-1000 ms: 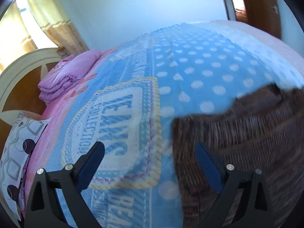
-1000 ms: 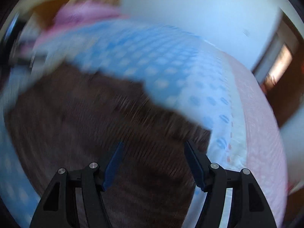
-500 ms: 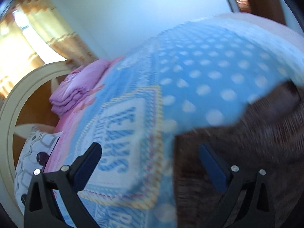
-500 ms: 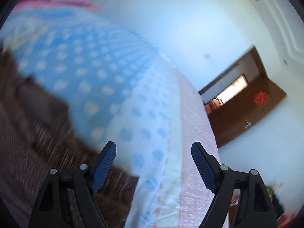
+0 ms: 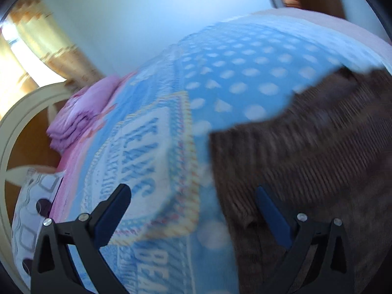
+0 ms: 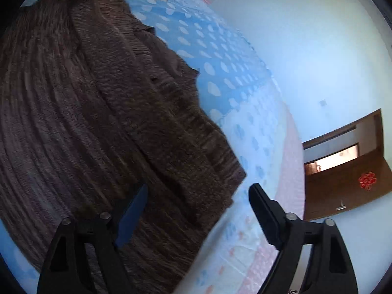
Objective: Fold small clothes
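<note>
- The brown knitted garment (image 6: 103, 112) lies spread on the bed's blue dotted blanket (image 5: 240, 73).
- Likely soft, floppy and thick; its corner (image 6: 235, 178) looks easiest to pinch.
- Left claw (image 5: 193, 210) and right claw (image 6: 198, 205) both gape wide, holding nothing.

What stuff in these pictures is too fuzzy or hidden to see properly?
- Left wrist view: the brown knitted garment is motion-blurred and cut off by the right edge.
- Left wrist view: the blanket lettering is smeared, partly hidden by the left gripper.
- Right wrist view: the garment's near part runs under the right gripper; what kind of clothing is unclear.
</note>
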`<move>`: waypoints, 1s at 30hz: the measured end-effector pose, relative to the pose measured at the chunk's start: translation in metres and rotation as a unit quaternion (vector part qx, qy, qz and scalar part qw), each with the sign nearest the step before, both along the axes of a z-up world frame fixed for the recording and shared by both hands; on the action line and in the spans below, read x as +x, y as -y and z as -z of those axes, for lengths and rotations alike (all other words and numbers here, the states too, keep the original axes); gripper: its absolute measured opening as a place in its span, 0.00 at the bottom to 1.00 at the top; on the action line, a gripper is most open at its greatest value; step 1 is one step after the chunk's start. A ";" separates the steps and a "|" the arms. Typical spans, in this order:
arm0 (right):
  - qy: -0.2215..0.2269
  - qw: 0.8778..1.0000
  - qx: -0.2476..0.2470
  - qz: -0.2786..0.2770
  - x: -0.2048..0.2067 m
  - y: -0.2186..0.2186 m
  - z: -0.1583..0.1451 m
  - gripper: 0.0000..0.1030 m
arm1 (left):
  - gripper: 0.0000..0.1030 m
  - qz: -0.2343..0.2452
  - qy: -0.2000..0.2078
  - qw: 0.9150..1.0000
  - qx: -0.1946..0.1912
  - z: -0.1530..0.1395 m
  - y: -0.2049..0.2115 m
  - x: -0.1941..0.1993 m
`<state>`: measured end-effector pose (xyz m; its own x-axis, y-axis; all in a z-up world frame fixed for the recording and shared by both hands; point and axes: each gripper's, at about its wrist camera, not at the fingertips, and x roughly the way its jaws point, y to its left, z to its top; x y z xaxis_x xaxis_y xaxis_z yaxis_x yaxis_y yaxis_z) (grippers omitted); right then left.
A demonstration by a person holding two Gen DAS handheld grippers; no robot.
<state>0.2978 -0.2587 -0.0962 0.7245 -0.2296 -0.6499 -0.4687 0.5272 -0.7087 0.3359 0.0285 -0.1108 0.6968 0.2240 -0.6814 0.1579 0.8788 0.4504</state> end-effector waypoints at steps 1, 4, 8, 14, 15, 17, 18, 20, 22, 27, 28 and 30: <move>0.008 1.000 -0.006 0.009 0.007 0.003 0.000 0.87 | 1.00 0.015 -0.011 1.000 0.011 0.006 0.005 -0.005; 0.018 1.000 -0.014 0.017 0.028 0.007 -0.003 0.88 | 1.00 0.050 0.012 0.997 0.059 0.018 0.025 -0.014; 0.037 0.998 -0.044 0.012 0.051 -0.007 -0.011 0.88 | 1.00 0.047 0.028 0.995 0.081 0.010 0.041 0.005; 0.106 0.990 -0.082 0.039 0.087 -0.010 -0.046 0.88 | 1.00 -0.023 0.063 0.993 0.093 -0.017 0.026 0.052; 0.120 0.988 -0.083 0.054 0.093 -0.007 -0.052 0.89 | 1.00 -0.040 0.055 0.994 0.082 -0.021 0.018 0.062; 0.128 0.986 -0.067 0.086 0.103 0.000 -0.062 0.89 | 1.00 -0.066 0.047 0.994 0.067 -0.024 0.006 0.070; 0.126 0.985 -0.051 0.105 0.106 0.007 -0.065 0.89 | 1.00 -0.082 0.039 0.994 0.053 -0.026 -0.003 0.072; 0.110 0.987 -0.012 0.118 0.105 0.016 -0.067 0.89 | 1.00 -0.099 0.032 0.994 0.030 -0.028 -0.018 0.064; 0.096 0.987 0.020 0.125 0.090 0.028 -0.066 0.89 | 1.00 -0.097 0.030 0.995 0.006 -0.029 -0.031 0.045; 0.049 0.978 0.143 0.144 0.025 0.054 -0.050 0.89 | 1.00 -0.083 0.023 0.996 -0.037 -0.019 -0.046 -0.021; 0.031 0.972 0.182 0.148 0.012 0.059 -0.049 0.89 | 1.00 -0.082 0.019 0.995 -0.048 -0.016 -0.048 -0.029; 0.002 0.953 0.256 0.160 -0.011 0.070 -0.045 0.89 | 1.00 -0.077 0.012 0.994 -0.078 -0.012 -0.049 -0.050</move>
